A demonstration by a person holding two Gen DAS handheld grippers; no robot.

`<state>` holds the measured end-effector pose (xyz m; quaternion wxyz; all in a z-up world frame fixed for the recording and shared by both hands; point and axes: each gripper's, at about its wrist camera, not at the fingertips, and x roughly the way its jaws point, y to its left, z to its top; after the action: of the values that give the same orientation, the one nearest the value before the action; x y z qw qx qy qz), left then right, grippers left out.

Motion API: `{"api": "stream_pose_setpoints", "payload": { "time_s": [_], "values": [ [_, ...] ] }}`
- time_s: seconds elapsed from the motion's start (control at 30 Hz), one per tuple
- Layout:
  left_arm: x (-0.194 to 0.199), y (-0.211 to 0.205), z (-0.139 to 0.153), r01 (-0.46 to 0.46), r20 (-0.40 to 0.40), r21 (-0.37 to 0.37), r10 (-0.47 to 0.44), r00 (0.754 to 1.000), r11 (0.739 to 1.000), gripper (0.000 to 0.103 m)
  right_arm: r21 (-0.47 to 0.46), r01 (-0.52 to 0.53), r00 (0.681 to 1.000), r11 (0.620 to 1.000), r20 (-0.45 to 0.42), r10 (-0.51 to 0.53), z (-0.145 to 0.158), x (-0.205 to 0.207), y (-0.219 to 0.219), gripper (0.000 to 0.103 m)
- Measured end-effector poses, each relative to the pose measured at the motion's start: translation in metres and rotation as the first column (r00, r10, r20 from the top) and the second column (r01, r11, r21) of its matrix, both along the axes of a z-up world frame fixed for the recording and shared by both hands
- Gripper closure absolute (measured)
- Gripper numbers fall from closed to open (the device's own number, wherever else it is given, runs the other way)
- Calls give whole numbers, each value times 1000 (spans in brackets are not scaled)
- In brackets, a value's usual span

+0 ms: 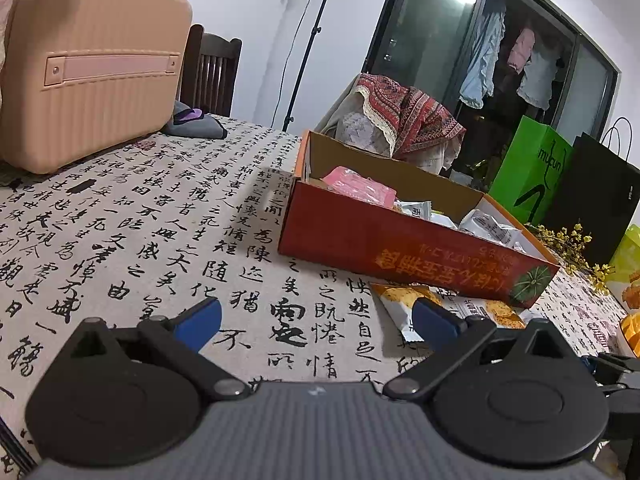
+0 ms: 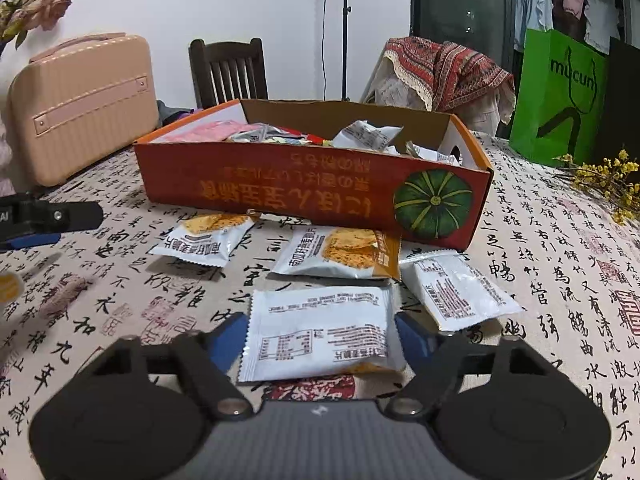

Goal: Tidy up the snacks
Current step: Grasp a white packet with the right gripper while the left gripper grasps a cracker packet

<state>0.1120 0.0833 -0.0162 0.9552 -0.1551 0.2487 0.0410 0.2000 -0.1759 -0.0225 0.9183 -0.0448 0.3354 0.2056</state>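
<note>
- Right wrist view takes in a table under a cream cloth printed with black calligraphy (image 2: 560, 280), which bears everything else.
- On the far left of it stands a ribbed peach hard-shell case with a pink handle (image 2: 80, 112).
- At the middle sits an open orange-red cardboard box with a green pumpkin printed on its side (image 2: 280, 188), holding a jumble of pink and white snack packets (image 2: 368, 134).
- Four more packets lie on the cloth in front of the box: two white-and-orange cracker packets (image 2: 208, 236) face up just beside its wall, a white packet (image 2: 456, 292) to the right, and a white foil packet lying back-side up (image 2: 320, 332) nearest.
- Either side of that nearest packet sit the blue fingers of the right gripper (image 2: 320, 340), spread wide and not visibly pressing it.
- Left gripper (image 1: 316, 320) hovers over bare cloth, fingers wide apart with nothing between them.
</note>
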Motion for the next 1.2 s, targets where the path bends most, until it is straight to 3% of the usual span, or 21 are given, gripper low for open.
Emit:
{"api": "stream_pose_setpoints", "payload": {
  "time_s": [0.23,0.73,1.03,1.2],
  "values": [
    [-1,0,0,-10,7,2,10,1000,1000,0,22,20,1000,1000,8,-20,1,-1,-5,46],
    [0,-5,4,-35,-14,49,36,999,998,0,104,56,986,993,152,-71,23,-22,-21,48],
    [19,-43,32,36,-84,149,-24,996,988,0,133,115,962,984,231,-143,46,-14,-45,48],
    [51,-70,35,80,-161,182,-51,986,980,0,165,210,948,964,207,-242,41,10,-65,48]
  ]
}}
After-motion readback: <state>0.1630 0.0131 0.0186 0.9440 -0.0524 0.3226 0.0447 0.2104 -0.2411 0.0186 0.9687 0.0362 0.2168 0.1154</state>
